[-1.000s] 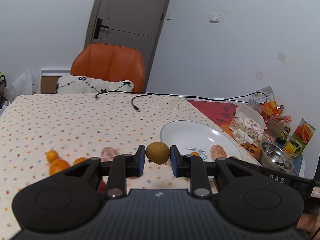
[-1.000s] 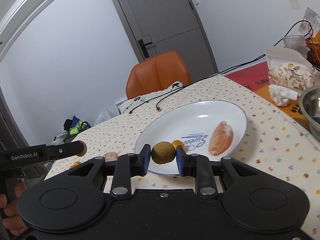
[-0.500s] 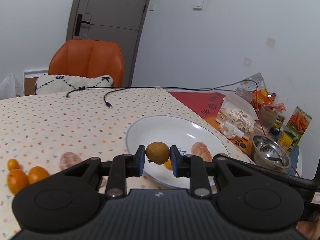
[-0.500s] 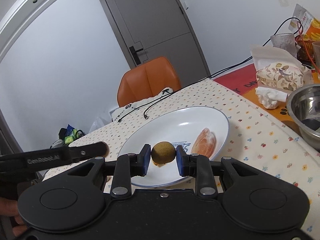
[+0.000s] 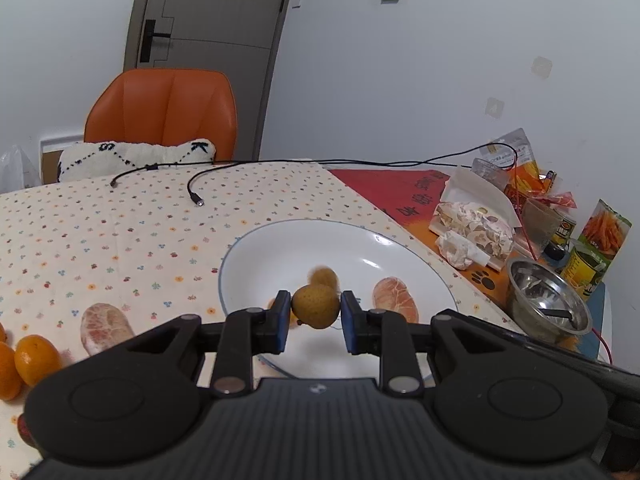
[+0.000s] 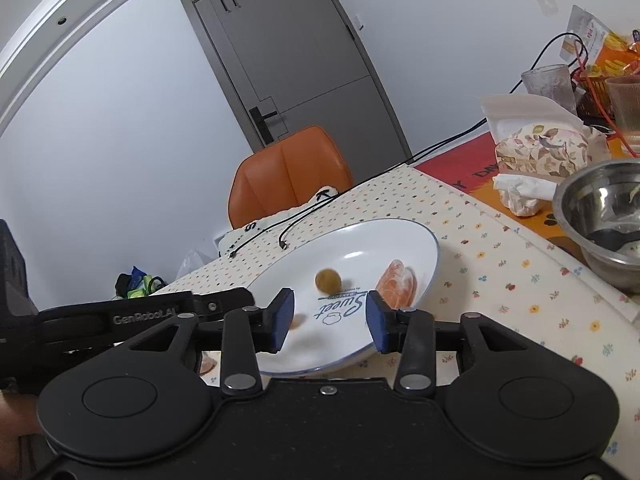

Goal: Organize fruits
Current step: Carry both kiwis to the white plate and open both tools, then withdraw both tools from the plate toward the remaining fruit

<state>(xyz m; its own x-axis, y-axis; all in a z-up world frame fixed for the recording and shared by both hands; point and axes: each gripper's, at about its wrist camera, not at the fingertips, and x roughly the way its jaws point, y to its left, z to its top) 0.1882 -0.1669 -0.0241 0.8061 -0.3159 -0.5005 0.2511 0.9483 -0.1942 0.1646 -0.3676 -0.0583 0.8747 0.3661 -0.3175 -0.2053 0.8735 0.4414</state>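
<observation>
The left gripper (image 5: 315,322) is clamping a small brown fruit (image 5: 316,310) between its blue pads, the fruit sitting squarely in the grip with rough, matte, speckled skin and a rounded, slightly lumpy shape, something like a longan. It is hanging over the near part of the white plate (image 5: 256,252).

The right gripper (image 6: 330,320) is standing with its jaws spread wide and nothing between them, hovering above the near rim of the same plate. Just beyond its pads, a second brown fruit (image 6: 328,280) is lying loose on the glazed surface, blurred at its edges in both views, so it is likely rolling. Beside it a peeled citrus half (image 6: 397,284) is resting toward the right rim, its pith pale and veined, its flesh soft orange. A small orange fruit is partly showing behind the left gripper's pad.

Judging by this, the step in hand is gathering the fruit onto the plate: the right side's drop looks done, and the left is poised for its own. The next move is calling for a low, gentle release, since a round hard-skinned fruit on smooth sloping glaze is apt to roll toward the others or the rim.

Further out, on the dotted cloth of the table (image 5: 120,232), another peeled citrus piece (image 5: 105,332) and glossy kumquats (image 5: 36,358) are waiting outside the plate. A dented steel bowl (image 5: 548,304) is sitting to the right.
</observation>
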